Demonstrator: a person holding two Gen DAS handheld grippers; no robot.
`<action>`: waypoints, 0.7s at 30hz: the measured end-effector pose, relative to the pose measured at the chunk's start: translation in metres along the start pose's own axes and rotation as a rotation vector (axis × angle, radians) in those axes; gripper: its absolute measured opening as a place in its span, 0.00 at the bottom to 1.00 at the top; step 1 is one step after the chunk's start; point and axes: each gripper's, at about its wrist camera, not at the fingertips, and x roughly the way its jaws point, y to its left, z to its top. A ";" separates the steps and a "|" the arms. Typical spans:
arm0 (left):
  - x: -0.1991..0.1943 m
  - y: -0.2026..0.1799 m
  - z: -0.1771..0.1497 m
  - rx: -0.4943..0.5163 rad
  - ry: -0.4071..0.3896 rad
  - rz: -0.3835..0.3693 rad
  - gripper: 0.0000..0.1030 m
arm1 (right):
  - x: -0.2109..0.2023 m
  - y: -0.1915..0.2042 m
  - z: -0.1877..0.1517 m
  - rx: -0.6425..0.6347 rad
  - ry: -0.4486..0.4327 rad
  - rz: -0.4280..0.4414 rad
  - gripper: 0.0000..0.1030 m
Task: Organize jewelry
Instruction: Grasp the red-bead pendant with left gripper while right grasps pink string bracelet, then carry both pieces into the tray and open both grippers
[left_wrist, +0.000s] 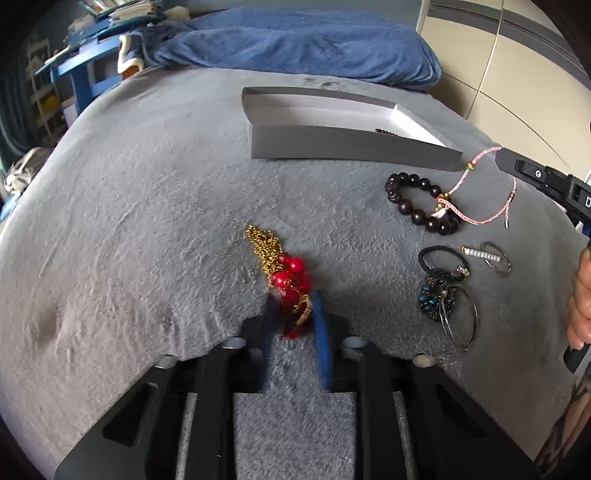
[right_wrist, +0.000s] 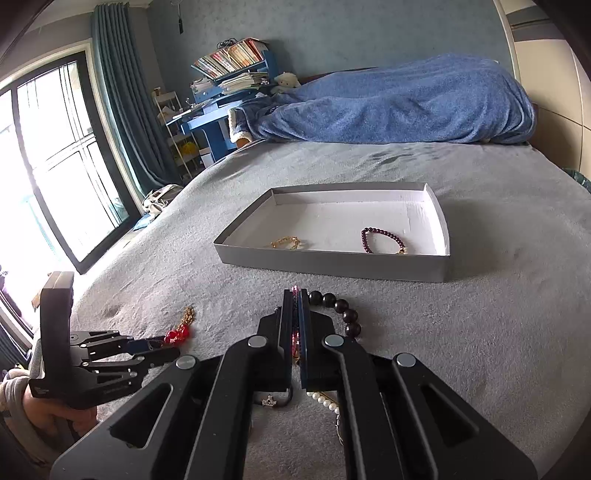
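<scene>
A grey tray (right_wrist: 332, 264) with a white floor lies on the grey bedspread; it holds a gold chain (right_wrist: 286, 242) and a purple bead bracelet (right_wrist: 382, 240). The tray also shows in the left wrist view (left_wrist: 351, 147). My left gripper (left_wrist: 293, 314) has its jaws around the near end of a red bead and gold chain necklace (left_wrist: 284, 269), which lies on the bedspread. My right gripper (right_wrist: 295, 325) is shut on a pink woven cord bracelet (left_wrist: 476, 173), which hangs from its tip in the left wrist view. A dark bead bracelet (left_wrist: 417, 203) lies under the cord.
Black hair ties (left_wrist: 443, 262), a pearl clip (left_wrist: 480, 254), metal rings (left_wrist: 496, 254) and a blue beaded piece (left_wrist: 437, 299) lie at the right. A blue blanket (right_wrist: 406, 103) is heaped at the back. A window (right_wrist: 55, 155) and a cluttered desk (right_wrist: 229, 85) stand at the left.
</scene>
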 end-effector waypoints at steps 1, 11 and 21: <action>-0.002 0.000 0.000 0.001 -0.008 -0.003 0.15 | 0.000 0.000 0.000 0.001 0.000 0.000 0.02; -0.038 -0.012 0.021 0.041 -0.134 -0.024 0.15 | -0.003 0.000 0.002 0.005 -0.014 0.002 0.02; -0.053 -0.018 0.071 0.083 -0.197 -0.050 0.15 | 0.000 -0.003 0.021 -0.020 -0.019 -0.010 0.02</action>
